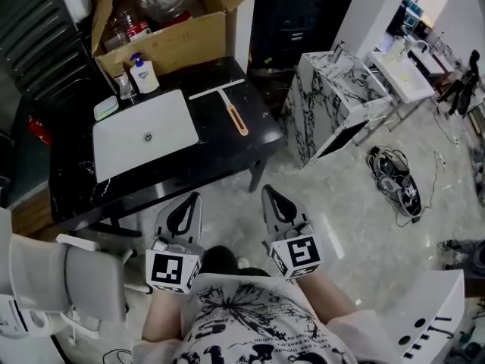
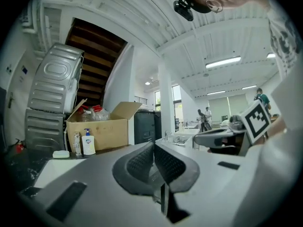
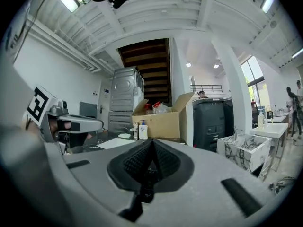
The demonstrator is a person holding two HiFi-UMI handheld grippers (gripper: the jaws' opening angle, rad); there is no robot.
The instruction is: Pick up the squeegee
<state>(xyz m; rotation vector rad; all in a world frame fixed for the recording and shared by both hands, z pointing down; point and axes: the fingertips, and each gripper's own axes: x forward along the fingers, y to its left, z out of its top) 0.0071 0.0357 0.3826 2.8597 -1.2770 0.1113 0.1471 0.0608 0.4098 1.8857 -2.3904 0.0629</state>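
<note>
1. Overhead first (the head view): the squeegee (image 1: 225,101) lies flat on the black bench (image 1: 227,154), just right of the white sink (image 1: 144,135). Its white blade is toward the box (image 1: 178,48) and its orange handle points back toward the person. Both the left gripper (image 1: 192,198) and the right gripper (image 1: 270,192) sit side by side close to the person's body, over the floor and well short of the bench edge. Nothing touches the squeegee.
2. Left gripper view: the jaws are clenched pad to pad with nothing between them. Beyond them show the box, a soap bottle (image 2: 87,143) and the sink's pale edge. I cannot pick out the squeegee here (the jaws likely cover it).
3. Right gripper view: these jaws are clenched too, and empty. The box and bottle stand far ahead, just left of centre; no squeegee shows.
4. Step in hand, as I judge it: the approach, barely begun.
   - Choose one gripper (the right looks better lined up with the handle) and spread its jaws before arriving, not over the target.
   - The handle looks thin and lies flat on the bench, so tip the nose down and bracket the handle across its width near mid-length.
   - Close only when both pads sit beside it.
   - Keep the other gripper clear of the bottle and sink.
</note>
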